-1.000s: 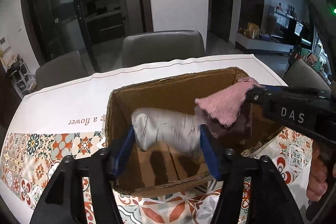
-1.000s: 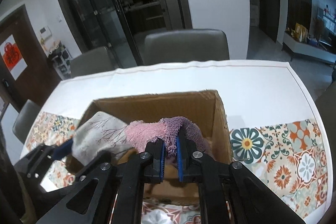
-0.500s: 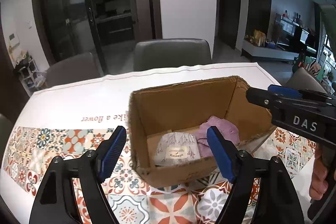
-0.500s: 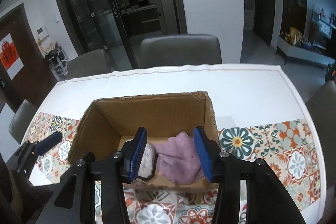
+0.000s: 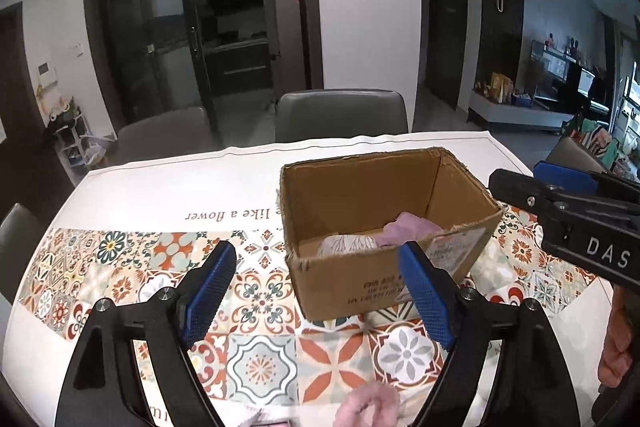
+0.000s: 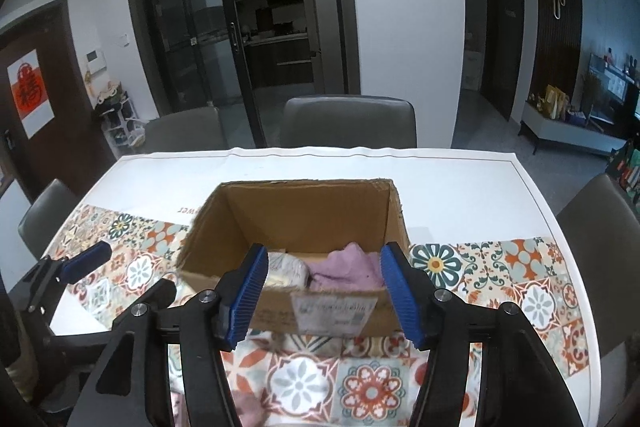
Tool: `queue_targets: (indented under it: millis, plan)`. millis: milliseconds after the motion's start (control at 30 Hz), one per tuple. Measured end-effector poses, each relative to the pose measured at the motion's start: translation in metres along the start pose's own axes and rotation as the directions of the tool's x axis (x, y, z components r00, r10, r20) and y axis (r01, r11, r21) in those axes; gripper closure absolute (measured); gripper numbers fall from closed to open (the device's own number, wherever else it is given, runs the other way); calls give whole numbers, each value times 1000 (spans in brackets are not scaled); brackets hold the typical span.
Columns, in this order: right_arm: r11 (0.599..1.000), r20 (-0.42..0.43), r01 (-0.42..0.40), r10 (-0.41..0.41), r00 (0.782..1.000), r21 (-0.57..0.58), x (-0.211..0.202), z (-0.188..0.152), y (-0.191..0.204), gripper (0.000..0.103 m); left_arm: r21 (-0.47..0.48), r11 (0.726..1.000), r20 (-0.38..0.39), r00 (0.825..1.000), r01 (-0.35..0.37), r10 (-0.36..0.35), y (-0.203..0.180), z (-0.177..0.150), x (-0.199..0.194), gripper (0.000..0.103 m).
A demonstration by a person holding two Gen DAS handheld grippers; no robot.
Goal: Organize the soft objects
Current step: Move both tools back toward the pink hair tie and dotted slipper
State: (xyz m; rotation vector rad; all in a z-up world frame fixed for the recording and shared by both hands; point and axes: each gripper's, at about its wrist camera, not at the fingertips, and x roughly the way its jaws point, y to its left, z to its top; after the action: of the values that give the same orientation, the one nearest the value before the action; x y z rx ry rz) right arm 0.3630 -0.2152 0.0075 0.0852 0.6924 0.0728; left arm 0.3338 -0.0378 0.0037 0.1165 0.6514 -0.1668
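Note:
An open cardboard box (image 5: 384,267) (image 6: 280,311) stands on the patterned tablecloth. Inside lie a white printed soft roll (image 5: 346,245) (image 6: 286,267) on the left and a pink-purple towel (image 5: 412,229) (image 6: 346,265) on the right. My left gripper (image 5: 318,291) is open and empty, held back from the box's near left corner. My right gripper (image 6: 322,293) is open and empty, in front of the box's near wall; it shows from the side in the left wrist view (image 5: 560,199). A pink fluffy item (image 5: 368,407) (image 6: 250,407) lies on the table near the front edge.
The table (image 6: 460,179) has a white far half and a tiled pattern near me. Grey chairs (image 6: 348,121) stand at the far side, and one (image 6: 596,227) at the right. Glass doors and a wall lie behind.
Both grippers let go of the white roll and the pink towel, which now lie in the box. Both opened and pulled back toward me, away from the box.

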Motion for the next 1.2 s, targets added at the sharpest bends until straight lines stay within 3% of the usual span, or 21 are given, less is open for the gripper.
queue_targets:
  millis: [500, 800, 1200]
  plan:
    - [998, 7, -9, 8, 1000, 66, -42, -39, 1, 39, 12, 1000, 57, 998, -16, 15, -5, -35, -53, 17]
    - [995, -40, -5, 9, 999, 97, -48, -70, -3, 39, 42, 999, 58, 998, -10, 8, -13, -62, -65, 17]
    - [995, -133, -9, 22, 991, 97, -44, -111, -1, 39, 53, 998, -37, 999, 29, -27, -21, -96, -60, 16]
